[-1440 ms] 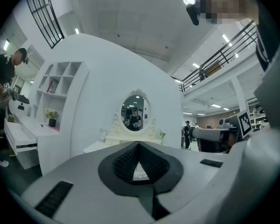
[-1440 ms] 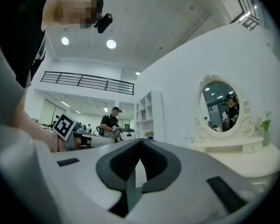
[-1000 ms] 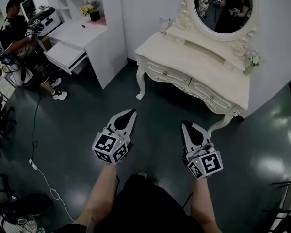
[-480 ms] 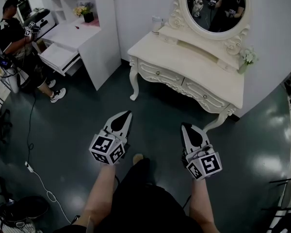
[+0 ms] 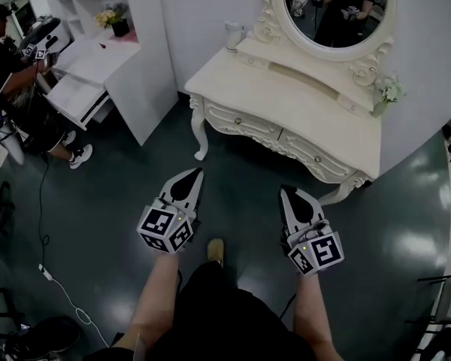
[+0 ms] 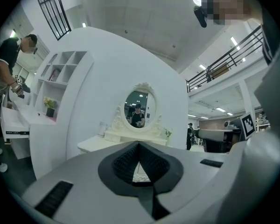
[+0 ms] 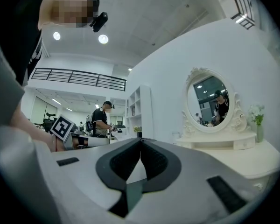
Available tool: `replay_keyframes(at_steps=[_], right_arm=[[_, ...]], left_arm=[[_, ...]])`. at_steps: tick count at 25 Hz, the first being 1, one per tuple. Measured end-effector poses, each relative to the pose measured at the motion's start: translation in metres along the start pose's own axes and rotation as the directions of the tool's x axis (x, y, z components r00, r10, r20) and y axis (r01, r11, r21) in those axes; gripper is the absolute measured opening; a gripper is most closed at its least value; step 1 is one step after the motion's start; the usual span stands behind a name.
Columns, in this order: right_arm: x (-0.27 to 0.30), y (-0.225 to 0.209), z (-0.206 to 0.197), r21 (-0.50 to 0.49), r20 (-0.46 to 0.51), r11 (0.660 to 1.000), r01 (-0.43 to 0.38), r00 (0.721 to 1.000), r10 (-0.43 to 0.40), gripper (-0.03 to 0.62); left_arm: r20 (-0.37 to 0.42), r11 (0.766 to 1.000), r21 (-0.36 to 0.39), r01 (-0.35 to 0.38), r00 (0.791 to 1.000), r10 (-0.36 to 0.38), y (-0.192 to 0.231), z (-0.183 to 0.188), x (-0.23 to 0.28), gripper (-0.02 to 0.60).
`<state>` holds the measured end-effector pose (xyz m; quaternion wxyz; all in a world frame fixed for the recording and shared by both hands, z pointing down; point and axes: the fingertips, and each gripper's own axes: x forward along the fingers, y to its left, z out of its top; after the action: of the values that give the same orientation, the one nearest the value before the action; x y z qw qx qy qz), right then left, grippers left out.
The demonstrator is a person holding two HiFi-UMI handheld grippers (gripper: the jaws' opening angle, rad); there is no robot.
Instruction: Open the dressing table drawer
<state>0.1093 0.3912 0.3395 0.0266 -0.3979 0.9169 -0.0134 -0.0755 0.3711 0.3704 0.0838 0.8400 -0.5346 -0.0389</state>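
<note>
Dressing table [image 5: 301, 119]: cream and carved, on curved legs against the white wall. It stands ahead of both claws and well apart from them.
Handling: likely heavy and stiff enough to stay put under a pull. The painted carving looks easy to chip.
Mirror [image 5: 334, 10]: an oval glass standing at the back of the tabletop, fragile.
Drawers: the left drawer [image 5: 244, 122] and the right drawer [image 5: 319, 155] sit side by side under the tabletop. Both are shut, so their contents are hidden.
Left claw [image 5: 198, 172]: pressed together, nothing in it.
Right claw [image 5: 287, 191]: pressed together, nothing in it.
Vase [image 5: 387, 95]: at the tabletop's right end, holding white flowers; it would tip if jolted.
Hold point: the small knob [image 5: 237, 120] at a drawer front's centre. It is probably smooth and slippery, so pinch it squarely and pull straight out.
</note>
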Motion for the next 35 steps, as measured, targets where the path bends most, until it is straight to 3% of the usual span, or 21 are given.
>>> replay_keyframes(at_steps=[21, 35], right_arm=[[0.171, -0.093, -0.017, 0.043, -0.028, 0.997, 0.06, 0.998, -0.059, 0.005], [0.219, -0.108, -0.024, 0.05, -0.034, 0.997, 0.05, 0.998, -0.049, 0.005]], left_arm=[[-0.053, 0.996, 0.019, 0.085, 0.995, -0.084, 0.117, 0.019, 0.161, 0.0], [-0.063, 0.994, 0.017, 0.104, 0.993, -0.103, 0.152, 0.02, 0.195, 0.0]])
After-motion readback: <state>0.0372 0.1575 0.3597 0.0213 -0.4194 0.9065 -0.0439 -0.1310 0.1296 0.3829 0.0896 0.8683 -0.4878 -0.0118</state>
